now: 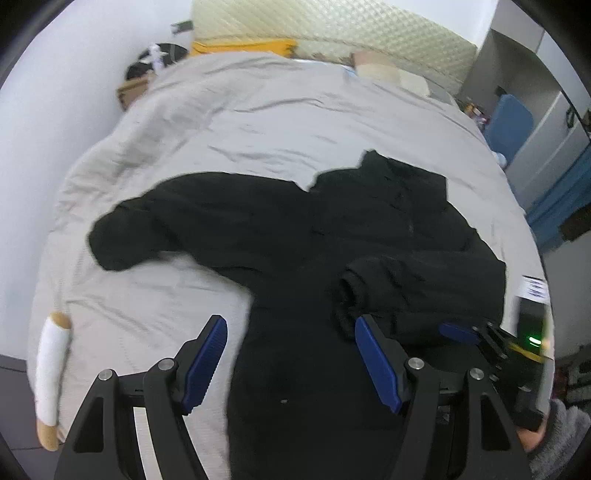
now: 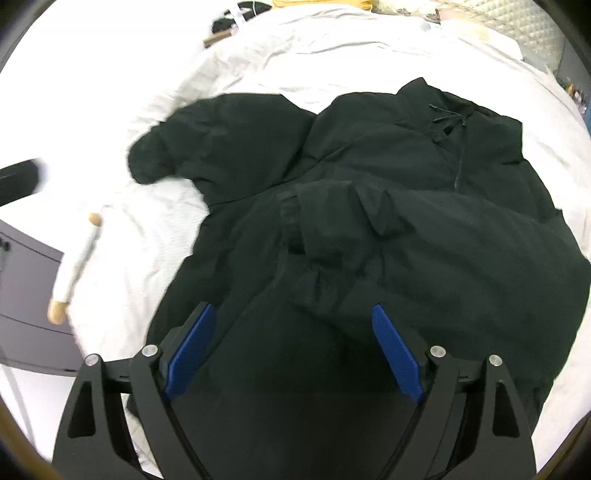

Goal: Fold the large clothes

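A large black jacket (image 1: 332, 236) lies spread on a bed with a light grey cover (image 1: 240, 122). Its left sleeve (image 1: 147, 229) reaches out to the left; its right sleeve (image 1: 388, 288) is folded across the body. My left gripper (image 1: 290, 328) is open and empty over the jacket's lower part. In the right wrist view the same jacket (image 2: 406, 221) fills the middle, with the folded sleeve (image 2: 332, 229) ahead of my right gripper (image 2: 293, 317), which is open and empty above the hem. The right gripper also shows at the right edge of the left wrist view (image 1: 465, 332).
A white roll with wooden ends (image 1: 51, 373) lies at the bed's left edge; it also shows in the right wrist view (image 2: 77, 266). A padded headboard (image 1: 332, 33) and pillows are at the far end. A cabinet and blue items (image 1: 509, 122) stand to the right.
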Demonstrator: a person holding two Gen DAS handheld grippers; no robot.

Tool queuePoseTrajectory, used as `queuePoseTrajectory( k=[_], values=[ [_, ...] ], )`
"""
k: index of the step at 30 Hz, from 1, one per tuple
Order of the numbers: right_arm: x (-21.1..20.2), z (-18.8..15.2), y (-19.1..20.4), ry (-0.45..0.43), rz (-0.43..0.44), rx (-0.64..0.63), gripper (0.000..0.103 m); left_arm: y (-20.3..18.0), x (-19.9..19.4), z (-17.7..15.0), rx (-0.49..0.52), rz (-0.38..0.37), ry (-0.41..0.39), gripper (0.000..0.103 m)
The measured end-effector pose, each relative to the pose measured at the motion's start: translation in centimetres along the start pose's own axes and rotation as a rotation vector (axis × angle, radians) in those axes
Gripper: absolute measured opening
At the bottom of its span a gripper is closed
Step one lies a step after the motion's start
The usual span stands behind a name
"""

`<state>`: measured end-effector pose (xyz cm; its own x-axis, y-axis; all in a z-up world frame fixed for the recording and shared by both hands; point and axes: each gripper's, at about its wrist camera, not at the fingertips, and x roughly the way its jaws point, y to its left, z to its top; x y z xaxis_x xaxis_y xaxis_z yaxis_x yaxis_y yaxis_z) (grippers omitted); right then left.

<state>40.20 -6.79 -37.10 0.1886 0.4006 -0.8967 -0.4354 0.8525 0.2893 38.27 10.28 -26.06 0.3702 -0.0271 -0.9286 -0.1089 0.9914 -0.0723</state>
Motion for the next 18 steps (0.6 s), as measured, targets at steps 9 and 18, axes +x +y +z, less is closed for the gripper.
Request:
queuePoseTrajectory(
  k=[9,18],
  values=[
    [-6.0,-6.7,-13.4,-0.123,-0.067,0.454,0.087,-7.2,7.5,-0.5,0.078,-0.136,0.121,0.071],
    [-6.2,-12.7,-23.7,-0.211,-0.03,0.843,0.087,-6.3,15.8,0.6,-0.085,-0.22,0.165,0.071]
  ],
)
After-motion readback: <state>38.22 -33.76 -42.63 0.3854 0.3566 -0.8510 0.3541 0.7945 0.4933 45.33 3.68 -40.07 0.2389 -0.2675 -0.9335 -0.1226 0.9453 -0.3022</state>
